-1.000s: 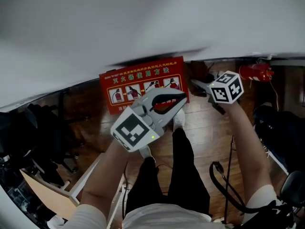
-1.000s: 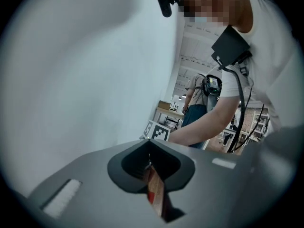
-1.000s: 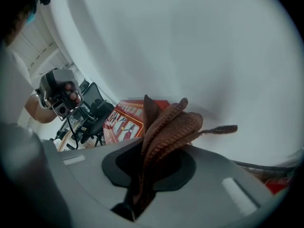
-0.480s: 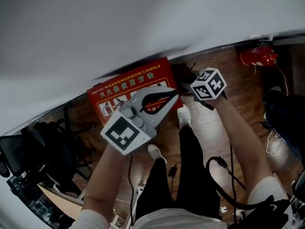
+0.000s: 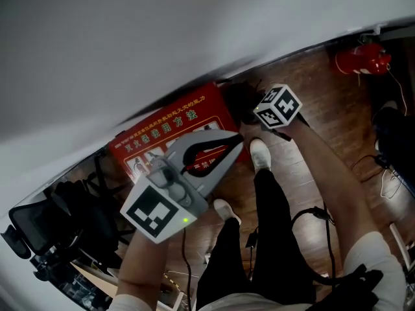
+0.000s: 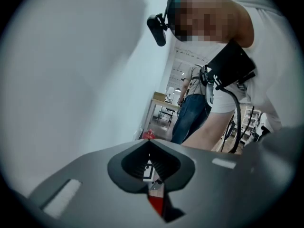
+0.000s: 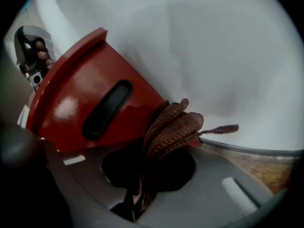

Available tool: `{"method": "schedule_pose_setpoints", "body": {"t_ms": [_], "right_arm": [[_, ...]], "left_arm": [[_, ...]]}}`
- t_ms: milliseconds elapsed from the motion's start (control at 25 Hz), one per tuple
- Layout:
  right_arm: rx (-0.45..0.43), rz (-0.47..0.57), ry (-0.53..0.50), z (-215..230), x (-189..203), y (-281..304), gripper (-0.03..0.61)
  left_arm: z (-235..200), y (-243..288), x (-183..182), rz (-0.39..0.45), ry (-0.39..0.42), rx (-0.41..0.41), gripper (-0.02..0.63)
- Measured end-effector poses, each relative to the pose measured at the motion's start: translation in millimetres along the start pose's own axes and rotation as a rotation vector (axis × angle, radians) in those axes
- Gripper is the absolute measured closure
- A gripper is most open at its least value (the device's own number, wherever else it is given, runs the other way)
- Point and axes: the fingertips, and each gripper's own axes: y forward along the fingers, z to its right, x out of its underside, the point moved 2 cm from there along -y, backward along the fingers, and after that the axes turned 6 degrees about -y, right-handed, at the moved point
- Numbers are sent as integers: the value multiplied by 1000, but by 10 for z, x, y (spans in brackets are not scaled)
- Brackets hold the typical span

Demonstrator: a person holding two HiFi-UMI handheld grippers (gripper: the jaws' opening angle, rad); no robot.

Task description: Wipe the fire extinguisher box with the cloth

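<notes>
At the foot of the white wall (image 5: 130,44), the fire extinguisher box (image 5: 170,125) is seen standing on the wooden floor (image 5: 324,128), right at the floor's edge where it meets the wall.

Much is hidden. In the head view the lower part of the box's front is covered by the left gripper (image 5: 237,144). The jaws of the right gripper (image 7: 159,148) are masked in that view by its own marker cube (image 5: 277,107). The print on the box front is too blurred to be read. In the right gripper view only one end of the box is shown, and the rest is lost at the picture's dark edge.

Counted now: two grippers, one cloth and one box. One red extinguisher (image 5: 362,59) is spotted on the floor well apart from the box, toward the top right. Two white shoes (image 5: 259,154) are seen, and one black chair (image 5: 39,229) at the lower left is partly cut off.

The left gripper's jaws are pressed together tip to tip, with nothing caught between them. A sliver of red is glimpsed through the opening behind the tips. The right gripper's jaws are clamped on the brown cloth (image 7: 176,127). Its ribbed folds are bunched up past the jaw tips, just beside the box's end face, and whether contact is made cannot be told.

The box is red and glossy. A black recessed handle (image 7: 107,109) is set in its end face, a raised rim runs along one edge, and a line of pale characters is carried across the front.
</notes>
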Motion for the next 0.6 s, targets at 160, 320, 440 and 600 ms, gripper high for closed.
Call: {"method": "schedule_pose_setpoints", "body": {"t_ms": [160, 320, 440, 600], "right_arm": [[1, -27, 2, 185, 138, 232, 526], [19, -60, 18, 416, 323, 518, 526], [34, -98, 32, 641, 496, 769, 526], [61, -163, 47, 949, 816, 1059, 526]], "left_arm": [[-36, 58, 4, -22, 19, 13, 612], [-44, 121, 0, -28, 28, 32, 612], [-69, 192, -18, -26, 46, 41, 612], [-42, 296, 10, -34, 62, 53, 612]]}}
